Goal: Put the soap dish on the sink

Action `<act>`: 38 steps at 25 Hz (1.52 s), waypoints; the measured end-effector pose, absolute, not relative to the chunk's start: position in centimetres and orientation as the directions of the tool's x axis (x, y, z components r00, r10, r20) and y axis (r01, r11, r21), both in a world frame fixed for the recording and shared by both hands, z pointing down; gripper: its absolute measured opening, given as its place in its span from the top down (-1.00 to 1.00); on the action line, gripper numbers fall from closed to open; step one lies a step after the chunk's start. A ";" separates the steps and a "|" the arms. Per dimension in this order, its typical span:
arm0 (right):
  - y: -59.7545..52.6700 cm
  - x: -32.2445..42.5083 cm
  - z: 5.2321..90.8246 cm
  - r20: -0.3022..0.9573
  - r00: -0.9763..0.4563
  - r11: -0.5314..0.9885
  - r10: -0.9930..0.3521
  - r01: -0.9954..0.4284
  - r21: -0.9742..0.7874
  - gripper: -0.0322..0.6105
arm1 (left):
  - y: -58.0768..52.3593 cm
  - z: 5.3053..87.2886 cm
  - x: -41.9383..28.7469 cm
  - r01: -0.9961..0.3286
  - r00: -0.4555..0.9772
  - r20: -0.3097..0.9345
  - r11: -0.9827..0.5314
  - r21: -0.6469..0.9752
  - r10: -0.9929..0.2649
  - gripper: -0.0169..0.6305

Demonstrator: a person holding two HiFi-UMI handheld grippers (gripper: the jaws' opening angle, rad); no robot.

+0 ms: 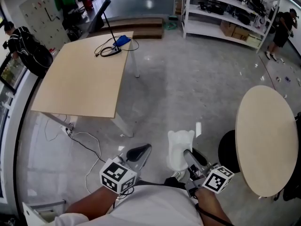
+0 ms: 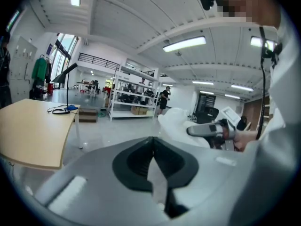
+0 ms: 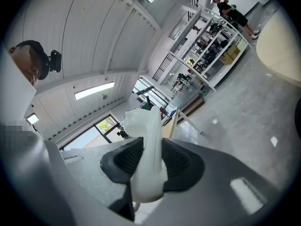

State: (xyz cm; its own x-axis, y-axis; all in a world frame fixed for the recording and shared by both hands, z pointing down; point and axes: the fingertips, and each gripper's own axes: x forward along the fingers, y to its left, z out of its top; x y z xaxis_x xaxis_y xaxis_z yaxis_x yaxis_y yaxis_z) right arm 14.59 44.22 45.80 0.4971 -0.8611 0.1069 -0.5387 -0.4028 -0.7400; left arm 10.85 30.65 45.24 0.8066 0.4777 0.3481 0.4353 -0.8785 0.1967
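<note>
Soap dish, in right gripper above floor.
I lose its lower end between the pads clamping it; the rest shows white, glossy, with a wavy far edge. Left gripper sits closed on nothing. Round table cut off at right.

From the head, looking steeply down, high above the floor. From the left gripper and right gripper, close along own jaws, roughly level. Shared by all: white shelving, soap dish.
</note>
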 end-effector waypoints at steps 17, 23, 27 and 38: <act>31.2 5.3 46.1 0.150 0.352 -0.346 -0.924 -0.601 -0.720 0.50 | 17.6 45.6 -0.6 0.268 0.889 0.317 -0.937 0.225 0.331 0.92; 25.8 3.1 45.2 0.157 0.237 -0.276 -0.959 -0.645 -0.712 0.50 | 12.3 45.6 -5.1 0.123 0.928 0.316 -0.962 0.242 0.198 0.92; 22.4 1.8 44.4 0.166 0.126 -0.207 -0.978 -0.686 -0.698 0.50 | 9.3 45.1 -7.9 -0.001 0.951 0.299 -0.969 0.249 0.075 0.92; 12.1 -2.6 44.0 0.195 -0.199 0.011 -0.960 -0.727 -0.686 0.50 | 2.0 45.9 -17.5 -0.348 0.919 0.293 -0.891 0.291 -0.264 0.92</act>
State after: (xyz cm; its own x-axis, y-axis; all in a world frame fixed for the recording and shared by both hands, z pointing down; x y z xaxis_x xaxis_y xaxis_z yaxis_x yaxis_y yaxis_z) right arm -2.64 12.13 44.04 -0.1990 -0.9603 0.1953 -0.7274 0.0112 -0.6861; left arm -17.52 2.00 45.91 0.9189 -0.2636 0.2935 -0.3485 -0.8910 0.2909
